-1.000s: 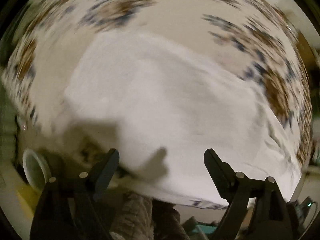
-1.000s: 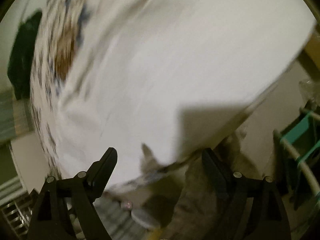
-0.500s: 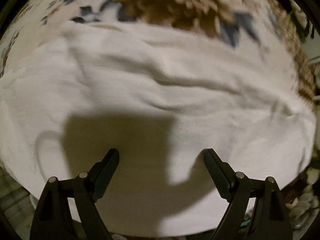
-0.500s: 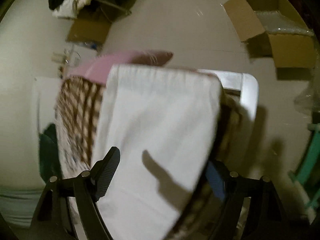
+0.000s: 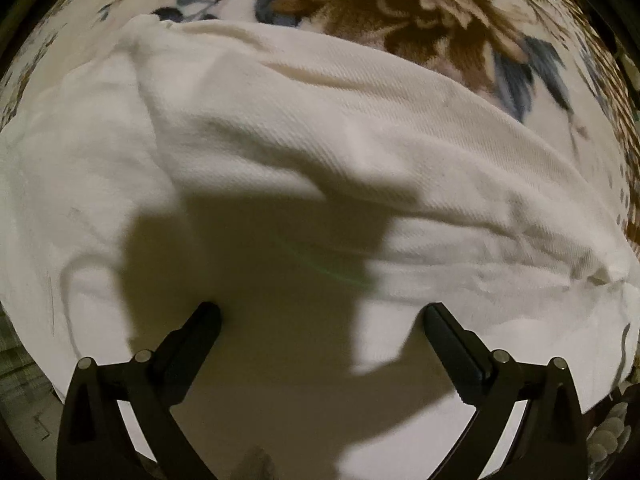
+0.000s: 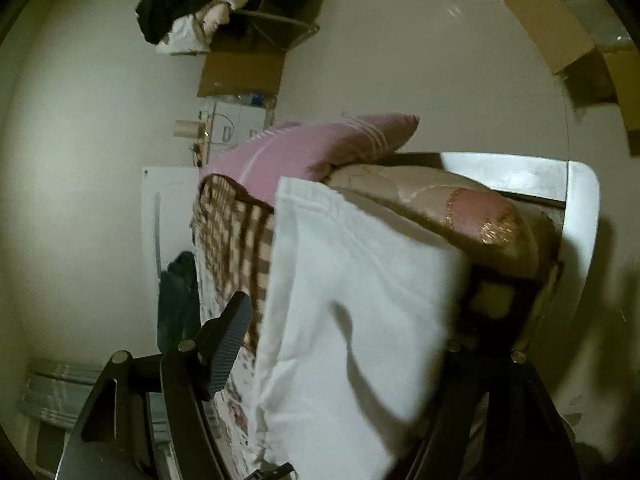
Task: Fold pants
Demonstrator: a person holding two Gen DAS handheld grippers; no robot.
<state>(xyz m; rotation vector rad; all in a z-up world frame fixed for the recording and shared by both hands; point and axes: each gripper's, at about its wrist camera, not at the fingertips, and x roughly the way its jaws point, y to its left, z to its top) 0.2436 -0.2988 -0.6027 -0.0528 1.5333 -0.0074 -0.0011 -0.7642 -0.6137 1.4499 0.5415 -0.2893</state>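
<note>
1. A bed frame (image 6: 582, 216), pale and rounded at the corner, carries the bedding in the right wrist view.
2. A floral blanket (image 5: 420, 12) in brown, blue and cream covers the bed and fills the top of the left wrist view.
3. The white pants (image 5: 320, 152) lie spread on that blanket, creased, and take up most of the left wrist view; in the right wrist view they run as a long white strip (image 6: 360, 300) toward a pink pillow (image 6: 316, 146).
4. The left gripper (image 5: 322, 316) points down over the pants, jaws just opened further and spread wide, nothing pinched between them.
5. The right gripper (image 6: 348, 320) has been closing; its jaws straddle the strip, but one finger is hidden behind the cloth, so I cannot tell whether it pinches.
</note>
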